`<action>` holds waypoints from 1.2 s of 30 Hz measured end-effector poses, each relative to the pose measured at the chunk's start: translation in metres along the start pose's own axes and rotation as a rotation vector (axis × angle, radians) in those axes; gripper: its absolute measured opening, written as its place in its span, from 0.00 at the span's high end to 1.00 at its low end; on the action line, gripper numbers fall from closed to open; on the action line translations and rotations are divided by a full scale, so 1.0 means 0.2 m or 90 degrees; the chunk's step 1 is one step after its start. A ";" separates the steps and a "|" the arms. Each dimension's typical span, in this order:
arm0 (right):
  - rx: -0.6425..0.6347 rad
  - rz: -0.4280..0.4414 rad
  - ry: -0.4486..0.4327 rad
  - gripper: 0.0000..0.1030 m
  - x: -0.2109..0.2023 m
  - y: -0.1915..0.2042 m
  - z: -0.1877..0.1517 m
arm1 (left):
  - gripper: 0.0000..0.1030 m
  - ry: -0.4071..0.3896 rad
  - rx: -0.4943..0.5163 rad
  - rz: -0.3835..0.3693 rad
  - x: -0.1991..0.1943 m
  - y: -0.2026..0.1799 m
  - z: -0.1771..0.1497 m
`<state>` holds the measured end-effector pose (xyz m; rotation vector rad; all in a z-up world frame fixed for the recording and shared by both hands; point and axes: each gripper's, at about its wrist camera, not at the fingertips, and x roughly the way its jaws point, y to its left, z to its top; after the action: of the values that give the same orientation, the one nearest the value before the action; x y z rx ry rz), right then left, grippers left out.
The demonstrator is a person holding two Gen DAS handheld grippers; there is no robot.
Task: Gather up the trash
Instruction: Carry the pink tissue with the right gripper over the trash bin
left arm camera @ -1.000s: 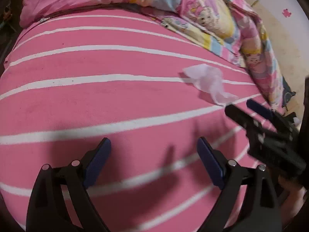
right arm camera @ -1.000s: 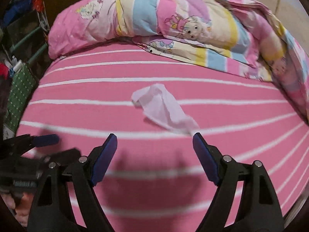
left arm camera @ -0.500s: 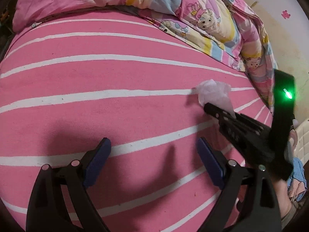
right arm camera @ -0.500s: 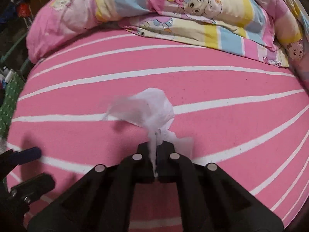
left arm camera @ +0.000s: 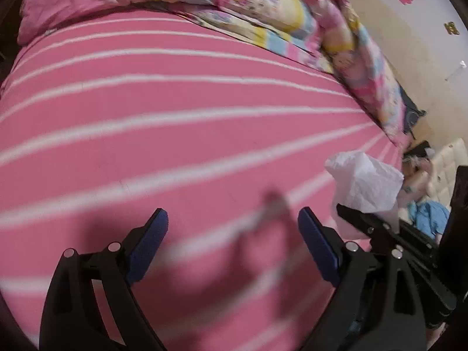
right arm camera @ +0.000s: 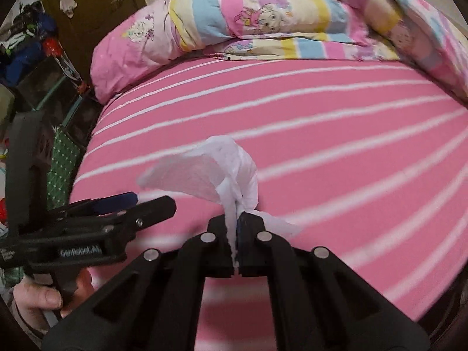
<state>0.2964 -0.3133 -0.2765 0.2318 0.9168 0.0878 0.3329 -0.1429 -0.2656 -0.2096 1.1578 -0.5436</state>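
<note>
A crumpled white tissue (right arm camera: 222, 172) is pinched in my right gripper (right arm camera: 236, 228), which is shut on its lower end and holds it above the pink striped bed sheet (right arm camera: 336, 158). The tissue also shows in the left wrist view (left arm camera: 365, 184), at the right, above the right gripper's black fingers (left arm camera: 359, 222). My left gripper (left arm camera: 234, 239) is open and empty, low over the sheet (left arm camera: 175, 146); it appears in the right wrist view (right arm camera: 140, 204) at the left, held by a hand.
A bunched cartoon-print quilt (right arm camera: 278, 20) and a pink pillow (right arm camera: 131, 55) lie along the far side of the bed. Clutter and a green patterned bag (right arm camera: 63, 166) stand beyond the bed's left edge. Floor items (left arm camera: 430, 213) lie off the bed's right edge.
My right gripper closed on the tissue and lifted it off the sheet, back toward the bed's near edge. The left gripper stayed open and shifted a little.
</note>
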 end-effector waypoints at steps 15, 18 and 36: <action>0.133 -0.056 -0.060 0.99 -1.03 -0.32 -0.90 | 0.27 0.071 0.147 -0.125 -0.31 -1.01 -0.76; 0.144 -0.067 -0.077 0.99 -1.21 -0.38 -1.05 | 0.47 0.106 0.175 -0.168 -0.31 -1.21 -0.89; 0.184 -0.026 -0.109 0.99 -1.65 -0.76 -1.50 | 0.38 0.153 0.319 -0.309 -0.42 -1.82 -1.28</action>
<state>-0.1458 -0.4705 -0.2316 0.4814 0.7607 -0.1027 -0.0333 -0.3807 -0.1450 0.0137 1.1652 -1.2959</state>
